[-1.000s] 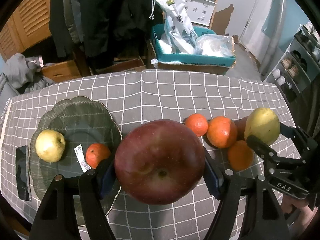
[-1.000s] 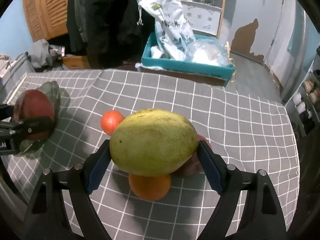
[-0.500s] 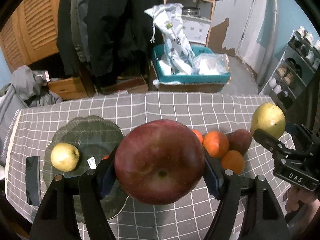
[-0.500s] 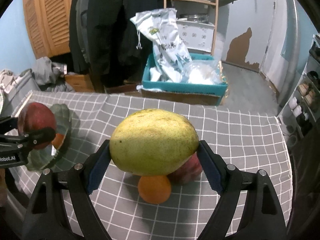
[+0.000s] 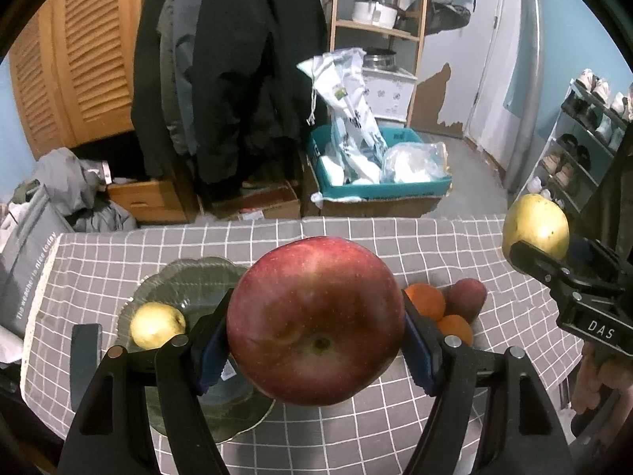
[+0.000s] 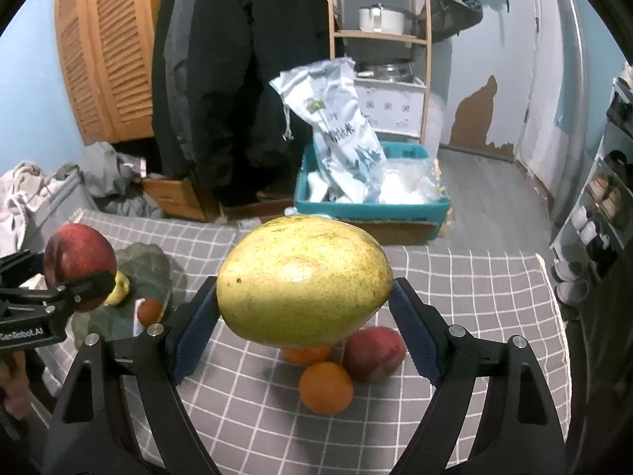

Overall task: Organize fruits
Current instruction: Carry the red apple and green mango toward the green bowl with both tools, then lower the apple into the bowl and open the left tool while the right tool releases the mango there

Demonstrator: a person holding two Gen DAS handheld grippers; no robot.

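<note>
Left claw (image 5: 316, 352): clamped on a large round red apple (image 5: 315, 320), blue pads pressed to both its flanks, filling the lower centre of the left wrist view.
Right claw (image 6: 304, 328): clamped on a big yellow-green speckled pear (image 6: 304, 281), pads at its two ends, lower centre of the right wrist view.
Plate: a dark green scalloped glass plate (image 5: 186, 281) lies on the grey white-checked desk (image 5: 158, 245), lower left of the left view; a small yellow pear (image 5: 157, 324) sits on it, and the right view shows a small orange tangerine (image 6: 149, 311) there too.
Loose fruit: two orange tangerines (image 5: 427, 301) and a dark red peach-like fruit (image 5: 467, 297) bunch together on the cloth, right of centre, touching one another.
Step in hand: both fruits look carried above the desk, likely bound for the plate.
Risk, collision: both claws heading to one plate could knock together, jarring a fruit loose.
Risk, slip: the pear is gripped only at its tapering ends; a tilt may let it squirt out.
Risk, crowding: a fruit set down on the sloped glass may roll into the small pear or tangerine and push it over the rim.
Risk, blind spot: each held fruit hides much of what lies under it.
</note>
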